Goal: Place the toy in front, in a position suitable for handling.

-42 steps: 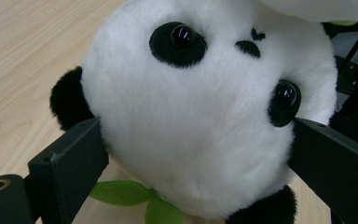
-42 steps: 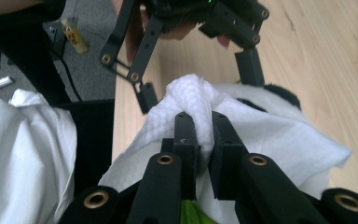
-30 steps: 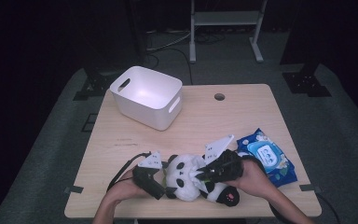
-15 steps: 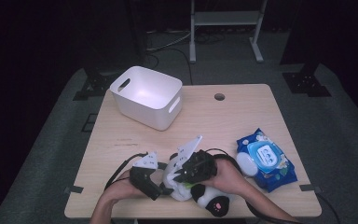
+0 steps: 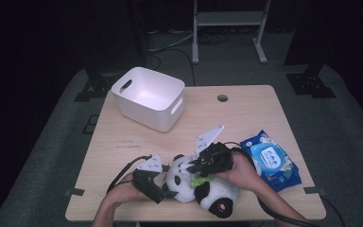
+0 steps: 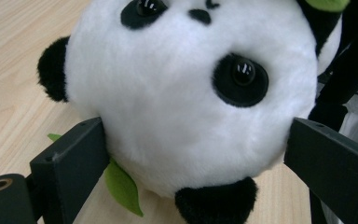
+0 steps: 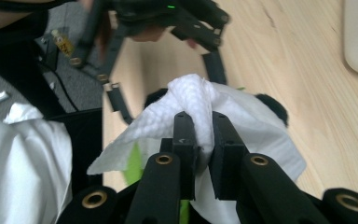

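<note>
A person sits at a light wooden table (image 5: 246, 118) holding a two-jaw set of tongs in each hand, and appears to be wiping a plush panda (image 5: 196, 187) with a white wet wipe (image 7: 193, 105). By the look of it the job is under way rather than finished: a wipe is already out and gripped, the toy is steadied, and the wipe is over the toy's body, but how much of the fur has been cleaned cannot be told. The left tongs (image 5: 163, 182) stand spread wide, their two black jaws bracketing the round white head of the panda from either side; in the left gripper view the fur bulges against both jaws, so they seem to be clasping the head. The right tongs (image 5: 191, 166) are pressed almost together, pinching a bunched fold of the wipe, which fans out ahead of and beneath the jaws. The panda lies directly between the two tools, just below the right tongs and touching the left ones, with a green leaf (image 6: 121, 186) showing under its head. A blue packet of wipes (image 5: 269, 160) lies just beyond the right hand, and a white bin (image 5: 149, 97) stands well apart, farther up the table from both tongs.
</note>
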Motion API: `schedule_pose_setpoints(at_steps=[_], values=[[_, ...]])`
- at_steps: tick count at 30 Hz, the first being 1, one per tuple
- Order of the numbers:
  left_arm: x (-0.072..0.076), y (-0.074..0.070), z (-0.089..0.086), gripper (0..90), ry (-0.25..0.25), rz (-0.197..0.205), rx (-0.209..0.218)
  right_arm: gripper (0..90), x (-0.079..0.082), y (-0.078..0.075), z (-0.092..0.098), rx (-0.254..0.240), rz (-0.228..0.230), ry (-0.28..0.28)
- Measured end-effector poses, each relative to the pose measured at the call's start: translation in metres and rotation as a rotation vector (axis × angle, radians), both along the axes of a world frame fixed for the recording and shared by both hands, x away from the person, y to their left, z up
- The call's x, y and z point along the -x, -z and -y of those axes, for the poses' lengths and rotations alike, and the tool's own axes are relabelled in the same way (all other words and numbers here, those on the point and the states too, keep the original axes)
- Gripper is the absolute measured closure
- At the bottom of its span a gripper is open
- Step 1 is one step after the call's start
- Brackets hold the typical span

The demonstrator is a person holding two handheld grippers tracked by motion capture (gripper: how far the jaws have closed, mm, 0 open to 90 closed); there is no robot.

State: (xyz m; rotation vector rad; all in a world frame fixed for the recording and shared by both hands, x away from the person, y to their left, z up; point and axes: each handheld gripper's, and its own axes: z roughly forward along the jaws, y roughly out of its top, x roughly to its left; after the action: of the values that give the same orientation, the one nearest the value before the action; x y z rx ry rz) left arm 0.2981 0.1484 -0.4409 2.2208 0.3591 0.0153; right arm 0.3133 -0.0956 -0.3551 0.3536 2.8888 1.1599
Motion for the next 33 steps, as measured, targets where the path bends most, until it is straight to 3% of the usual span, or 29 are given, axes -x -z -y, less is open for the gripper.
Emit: schedule_pose_setpoints(at_steps=[7,13,19,23,33], values=[[0.000,0.001,0.000,5.5,0.005,0.006,-0.002,81.2,-0.020,0.009,-0.016,0.021,-0.019,0.053],[0.001,0.000,0.000,5.5,0.009,0.007,-0.002,81.0,-0.034,0.014,-0.032,0.060,-0.032,0.049],[0.001,0.000,-0.001,5.7,0.008,0.006,0.001,81.0,-0.041,0.016,-0.039,0.065,-0.078,0.046],[0.001,0.000,0.000,5.7,0.007,0.007,-0.008,80.8,-0.039,0.010,-0.027,0.070,-0.062,0.056],[0.000,-0.001,0.001,5.7,-0.002,0.009,-0.017,80.6,-0.015,0.003,0.031,0.047,-0.066,0.114]])
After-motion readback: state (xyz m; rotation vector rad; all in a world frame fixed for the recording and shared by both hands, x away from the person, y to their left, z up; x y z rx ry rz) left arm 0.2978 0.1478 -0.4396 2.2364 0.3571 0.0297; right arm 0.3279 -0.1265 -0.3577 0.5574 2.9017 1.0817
